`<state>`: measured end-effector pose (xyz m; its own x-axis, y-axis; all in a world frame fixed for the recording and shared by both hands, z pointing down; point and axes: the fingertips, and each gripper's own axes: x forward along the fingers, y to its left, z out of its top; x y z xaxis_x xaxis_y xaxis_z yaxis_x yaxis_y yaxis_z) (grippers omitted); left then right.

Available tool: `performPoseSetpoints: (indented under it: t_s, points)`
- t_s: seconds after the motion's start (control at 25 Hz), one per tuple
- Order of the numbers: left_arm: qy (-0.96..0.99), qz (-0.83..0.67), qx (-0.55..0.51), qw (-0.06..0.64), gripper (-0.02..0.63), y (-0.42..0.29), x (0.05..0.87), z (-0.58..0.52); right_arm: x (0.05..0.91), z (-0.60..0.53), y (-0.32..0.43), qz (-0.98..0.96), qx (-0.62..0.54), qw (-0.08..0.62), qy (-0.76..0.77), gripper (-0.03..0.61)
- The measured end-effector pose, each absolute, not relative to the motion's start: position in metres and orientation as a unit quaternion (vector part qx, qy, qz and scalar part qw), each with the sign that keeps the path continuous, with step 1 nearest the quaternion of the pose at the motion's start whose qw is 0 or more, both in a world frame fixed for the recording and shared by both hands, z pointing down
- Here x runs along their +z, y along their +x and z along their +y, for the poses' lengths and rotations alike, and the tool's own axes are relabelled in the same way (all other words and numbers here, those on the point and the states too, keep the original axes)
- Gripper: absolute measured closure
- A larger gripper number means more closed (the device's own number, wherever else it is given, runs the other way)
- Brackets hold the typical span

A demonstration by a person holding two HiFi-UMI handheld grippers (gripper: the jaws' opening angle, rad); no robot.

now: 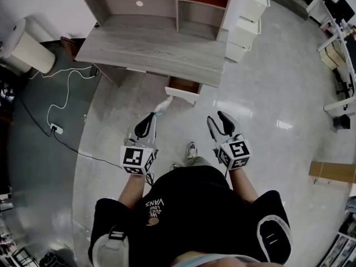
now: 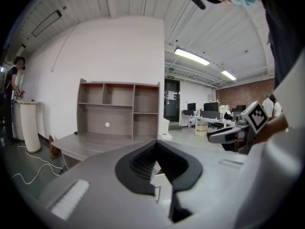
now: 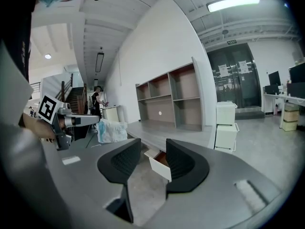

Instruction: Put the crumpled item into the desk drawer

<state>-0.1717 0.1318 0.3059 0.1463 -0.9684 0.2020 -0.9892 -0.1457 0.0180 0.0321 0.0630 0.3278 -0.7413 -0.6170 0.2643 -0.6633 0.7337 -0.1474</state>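
Note:
In the head view my left gripper (image 1: pixel 153 114) is shut on the crumpled white-and-blue item (image 1: pixel 163 105), held in the air just short of the drawer (image 1: pixel 182 95). That drawer stands pulled out under the grey desk (image 1: pixel 150 52). From the right gripper view the crumpled item (image 3: pixel 112 130) sticks out of the left gripper (image 3: pixel 93 120). In the left gripper view the jaws (image 2: pixel 155 163) hide almost all of it. My right gripper (image 1: pixel 216 117) is open and empty to the right, level with the left. The open drawer (image 3: pixel 159 165) shows through the right gripper's (image 3: pixel 153 159) gap.
A shelf hutch (image 1: pixel 139 4) stands on the desk's back. A white drawer cabinet (image 1: pixel 247 18) is beside the desk on the right. A white round stand (image 1: pixel 25 49) and a cable with a power strip (image 1: pixel 55 129) lie to the left. A shoe (image 1: pixel 192 149) rests on the glossy floor.

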Motion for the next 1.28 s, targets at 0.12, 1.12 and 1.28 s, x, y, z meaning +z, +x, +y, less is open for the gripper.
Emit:
performPoseSetpoints:
  t_s: [0.12, 1.12, 1.28]
  points:
    - [0.753, -0.649, 0.079, 0.075, 0.563, -0.172, 0.312, 0.108, 0.334, 0.042, 0.028, -0.929, 0.115, 0.106, 0.336, 0.437]
    - [0.779, -0.587, 0.188, 0.12, 0.563, -0.171, 0.427, -0.03, 0.489, -0.058, 0.006, -0.914, 0.164, 0.193, 0.316, 0.416]
    - [0.79, -0.565, 0.206, 0.118, 0.563, -0.173, 0.444, -0.046, 0.515, -0.066, -0.006, -0.914, 0.155, 0.208, 0.312, 0.396]
